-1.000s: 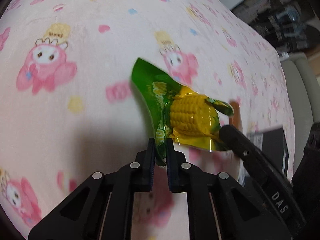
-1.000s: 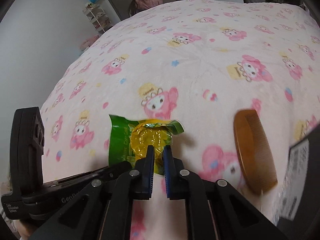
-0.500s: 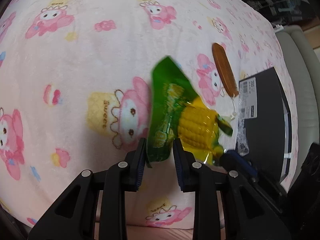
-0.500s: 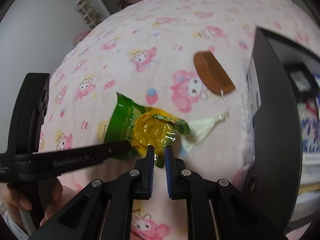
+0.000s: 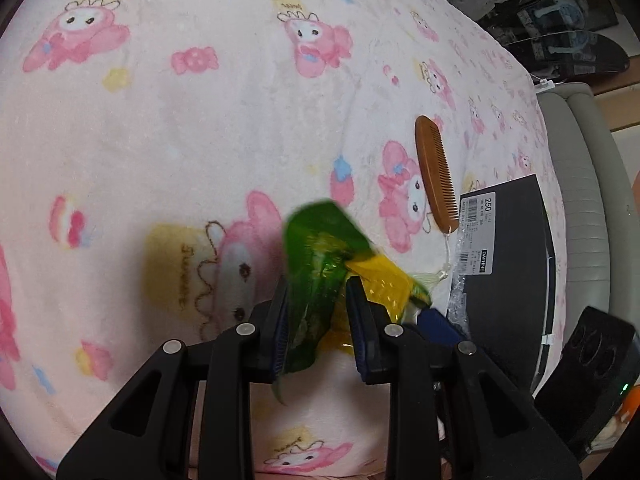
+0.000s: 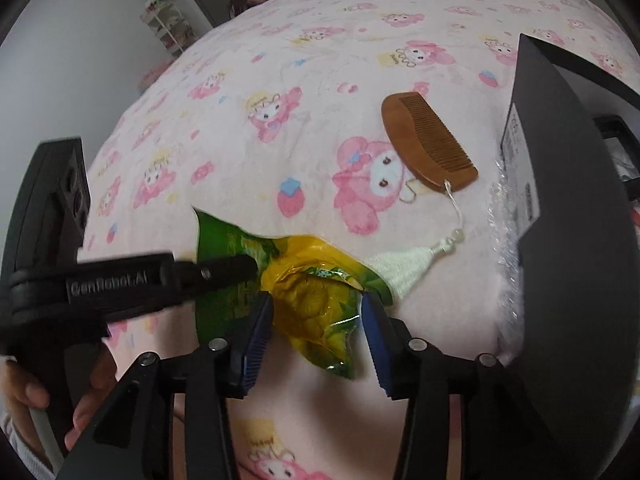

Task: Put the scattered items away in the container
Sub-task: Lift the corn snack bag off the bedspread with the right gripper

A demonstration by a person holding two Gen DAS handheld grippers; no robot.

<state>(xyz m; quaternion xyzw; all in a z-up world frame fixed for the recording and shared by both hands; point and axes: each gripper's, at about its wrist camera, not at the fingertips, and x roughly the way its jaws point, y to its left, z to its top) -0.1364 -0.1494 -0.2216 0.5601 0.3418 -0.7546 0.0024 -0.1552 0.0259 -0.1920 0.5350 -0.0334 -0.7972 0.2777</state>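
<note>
A green and yellow corn snack packet [image 5: 320, 264] [image 6: 308, 300] lies between both grippers above the pink blanket. My left gripper [image 5: 320, 320] is open, its pads on either side of the packet's green end. My right gripper [image 6: 318, 328] is open around the yellow end; the pads stand apart from the packet. A brown wooden comb [image 5: 436, 176] [image 6: 428, 144] with a white tassel [image 6: 404, 264] lies on the blanket near the black box [image 5: 508, 264] [image 6: 568, 216] at the right.
The pink cartoon blanket [image 5: 160, 120] [image 6: 320, 60] covers the bed. Bubble wrap [image 6: 508, 256] lines the box's near side. A grey sofa [image 5: 584, 184] and dark clutter stand beyond the bed's right edge. A shelf [image 6: 168, 28] stands by the far wall.
Both grippers have opened: they were shut on the packet a second ago, the left loosened first, then the right. Both moved toward the black box, and the packet is sagging.
</note>
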